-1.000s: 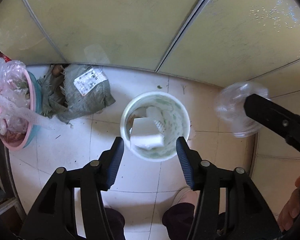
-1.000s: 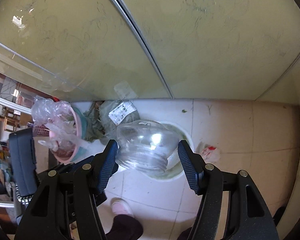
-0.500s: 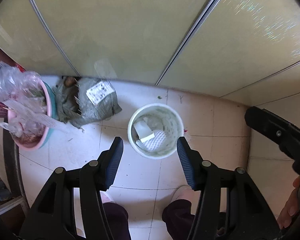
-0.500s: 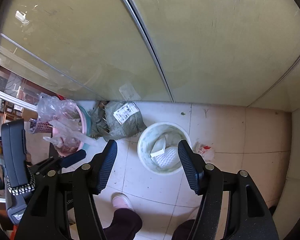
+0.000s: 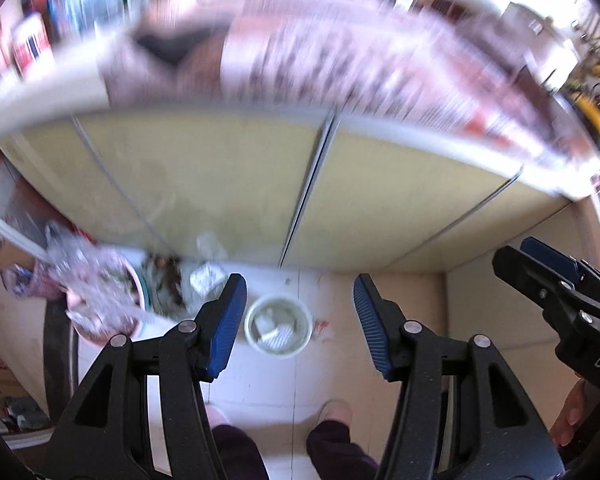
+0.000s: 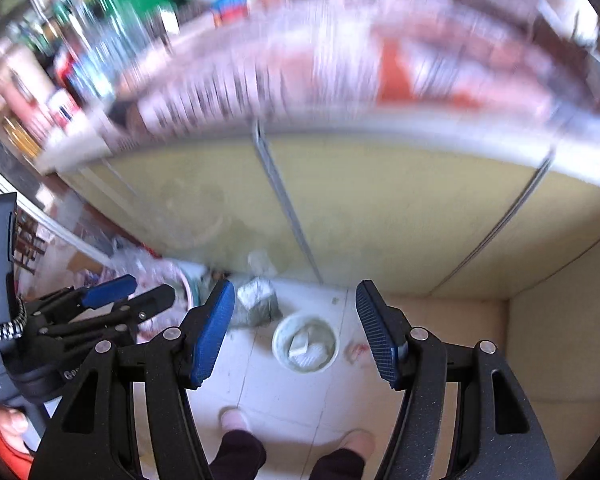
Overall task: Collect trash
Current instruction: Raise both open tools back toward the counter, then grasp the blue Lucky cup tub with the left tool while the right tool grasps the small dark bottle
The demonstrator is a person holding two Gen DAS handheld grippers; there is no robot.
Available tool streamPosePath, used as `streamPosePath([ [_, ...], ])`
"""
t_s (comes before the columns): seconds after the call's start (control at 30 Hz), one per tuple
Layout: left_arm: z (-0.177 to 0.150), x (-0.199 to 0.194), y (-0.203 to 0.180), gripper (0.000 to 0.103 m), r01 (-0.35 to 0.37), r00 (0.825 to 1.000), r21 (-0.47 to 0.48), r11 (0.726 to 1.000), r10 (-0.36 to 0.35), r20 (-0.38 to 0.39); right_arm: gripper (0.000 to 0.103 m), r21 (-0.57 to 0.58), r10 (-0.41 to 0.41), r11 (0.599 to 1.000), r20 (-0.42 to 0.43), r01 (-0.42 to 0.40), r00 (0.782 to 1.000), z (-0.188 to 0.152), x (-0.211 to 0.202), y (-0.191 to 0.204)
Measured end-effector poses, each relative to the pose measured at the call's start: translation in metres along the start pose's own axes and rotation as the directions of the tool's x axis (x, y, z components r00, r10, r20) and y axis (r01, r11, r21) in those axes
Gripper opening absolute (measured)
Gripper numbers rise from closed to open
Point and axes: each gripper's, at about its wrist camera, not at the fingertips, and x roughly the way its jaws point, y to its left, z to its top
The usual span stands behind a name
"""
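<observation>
Round white plastic waste bin [image 5: 278, 329] on floor tiles, trash inside, straight below and ahead of both grippers. Left gripper [image 5: 300, 325] and right gripper [image 6: 296, 330]: jaws apart, empty. Red-white scrap [image 6: 356, 352] just right of bin, nearer right gripper.

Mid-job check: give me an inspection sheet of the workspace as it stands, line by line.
Surface: pale tiled floor, some red litter lying right of the bin.
Job's things: white round bin on the floor, white scraps inside.
Clutter: grey sack with a label and pink basin of plastic bags left of the bin.
Grippers: left claw open, empty; right claw open, empty.
Cables: coiled black-and-white cord on the left handle.
Surroundings: yellow-green cabinet doors behind; blurred countertop above; the person's feet below.
</observation>
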Motion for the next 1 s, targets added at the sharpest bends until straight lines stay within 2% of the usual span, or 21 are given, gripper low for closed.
streamPosePath([
  [0.13,0.024,-0.07,-0.033,0.065,-0.005,0.991,0.003,1.0,0.004,0.134,0.059,-0.014,0.006,1.0,0.138,-0.004,0.99,0.03,-0.082,-0.016],
  [0.27,0.045,-0.136,-0.06,0.069,0.0,0.966,0.013,1.0,-0.003,0.259,0.06,-0.036,0.005,0.999,0.255,0.004,0.967,0.052,-0.146,-0.025],
  [0.33,0.053,-0.164,-0.075,0.073,0.002,0.948,0.026,1.0,-0.01,0.318,0.06,-0.048,-0.012,0.998,0.304,0.028,0.953,0.062,-0.167,-0.02],
  [0.43,0.065,-0.19,-0.089,0.081,-0.008,0.926,0.045,0.999,-0.009,0.376,0.066,-0.055,-0.034,0.997,0.374,0.059,0.927,0.073,-0.192,-0.019],
  [0.5,0.073,-0.202,-0.094,0.085,-0.007,0.913,0.057,0.998,-0.017,0.407,0.069,-0.045,-0.049,0.996,0.415,0.074,0.908,0.082,-0.203,-0.02],
  [0.63,0.091,-0.209,-0.095,0.092,0.002,0.895,0.065,0.998,-0.031,0.445,0.077,-0.01,-0.091,0.994,0.452,0.107,0.887,0.099,-0.206,-0.023],
  [0.77,0.111,-0.198,-0.085,0.094,0.016,0.899,0.064,0.998,-0.042,0.436,0.081,0.018,-0.133,0.99,0.451,0.14,0.883,0.112,-0.203,-0.026],
  [1.0,0.157,-0.173,-0.05,0.094,0.041,0.924,0.061,0.997,-0.061,0.378,0.081,0.088,-0.202,0.979,0.406,0.182,0.891,0.13,-0.19,-0.03],
])
